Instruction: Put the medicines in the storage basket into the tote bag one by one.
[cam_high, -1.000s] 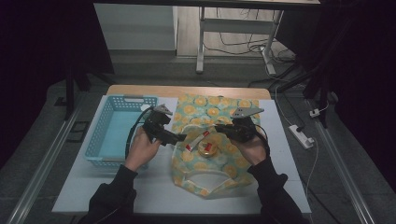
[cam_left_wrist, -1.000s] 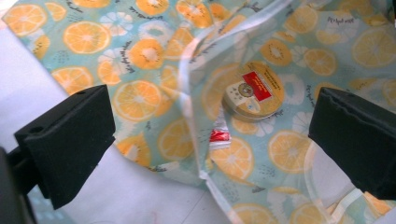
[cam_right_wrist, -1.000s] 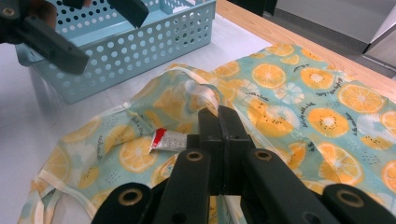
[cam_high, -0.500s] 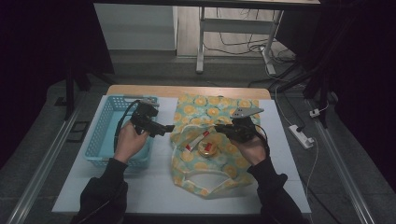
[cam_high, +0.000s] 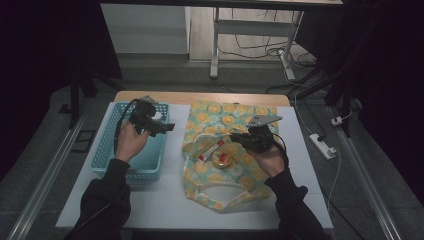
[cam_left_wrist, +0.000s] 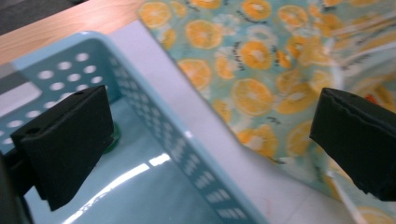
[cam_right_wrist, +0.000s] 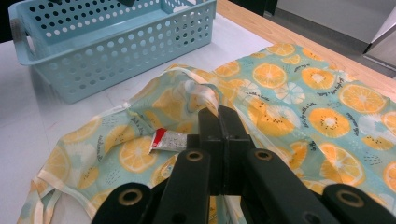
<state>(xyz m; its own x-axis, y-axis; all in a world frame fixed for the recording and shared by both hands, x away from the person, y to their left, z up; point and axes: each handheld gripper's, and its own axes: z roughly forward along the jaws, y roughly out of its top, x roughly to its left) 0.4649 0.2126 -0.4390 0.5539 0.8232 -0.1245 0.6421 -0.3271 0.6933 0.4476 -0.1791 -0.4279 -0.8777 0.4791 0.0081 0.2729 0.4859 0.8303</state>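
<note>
Tote bag (cam_high: 227, 150), printed with oranges, lies spread on the white counter (cam_high: 165, 200) in the high view, a red-ended tube (cam_high: 209, 151) and a small round tin (cam_high: 221, 159) at its mouth; nothing looks emptied out yet. In the left gripper view, the left tool (cam_left_wrist: 205, 140) hangs jaws apart over the blue basket (cam_left_wrist: 187, 140), holding nothing. In the right gripper view, the right tool (cam_right_wrist: 218, 122) is clamped together on the bag's fabric beside the tube (cam_right_wrist: 169, 139).

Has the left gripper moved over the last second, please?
Yes. The left gripper has shifted left, away from the orange-print bag, and is now above the blue basket.
</note>
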